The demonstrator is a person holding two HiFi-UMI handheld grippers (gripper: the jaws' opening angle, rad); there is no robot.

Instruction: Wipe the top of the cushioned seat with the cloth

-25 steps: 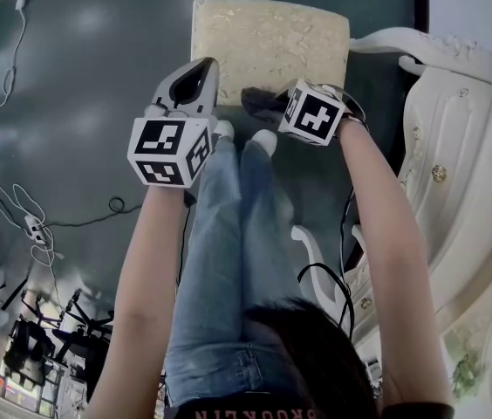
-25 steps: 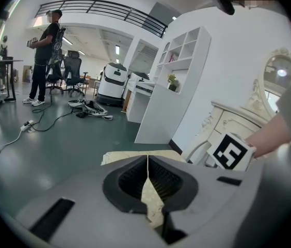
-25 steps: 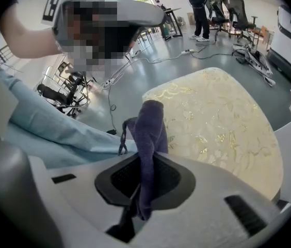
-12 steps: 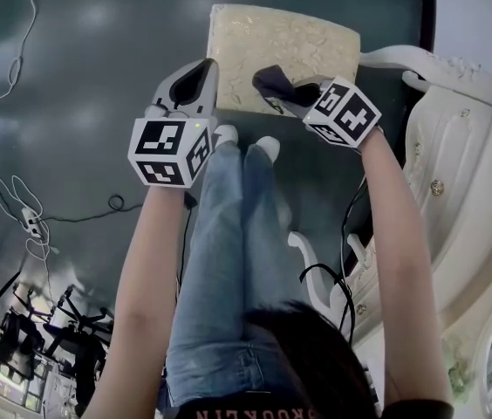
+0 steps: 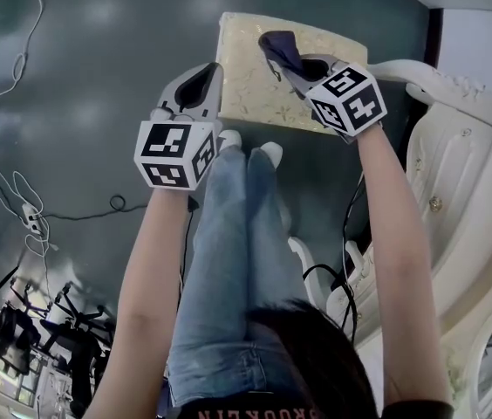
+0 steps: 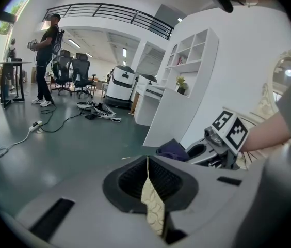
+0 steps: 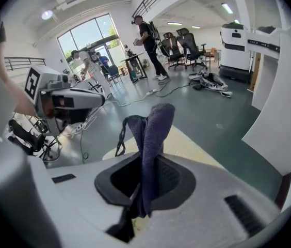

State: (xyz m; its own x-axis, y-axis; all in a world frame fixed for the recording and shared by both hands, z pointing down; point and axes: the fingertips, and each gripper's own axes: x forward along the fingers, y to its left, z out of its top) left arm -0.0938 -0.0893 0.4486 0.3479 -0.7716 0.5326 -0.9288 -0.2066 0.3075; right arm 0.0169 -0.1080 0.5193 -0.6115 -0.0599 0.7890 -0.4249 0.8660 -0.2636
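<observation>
Seat held, cloth at the far part

Near me, my left gripper [image 5: 204, 84] is closed on the left edge of the cushioned seat [image 5: 259, 94]. Farther, my right gripper [image 5: 288, 59] pinches the dark cloth [image 5: 277, 47] over the seat's far part. I think the cloth should lie flat and pass in even strokes.

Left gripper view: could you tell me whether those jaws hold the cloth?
No, the left gripper pinches the cushioned seat by its edge; the right gripper holds the cloth.
</observation>
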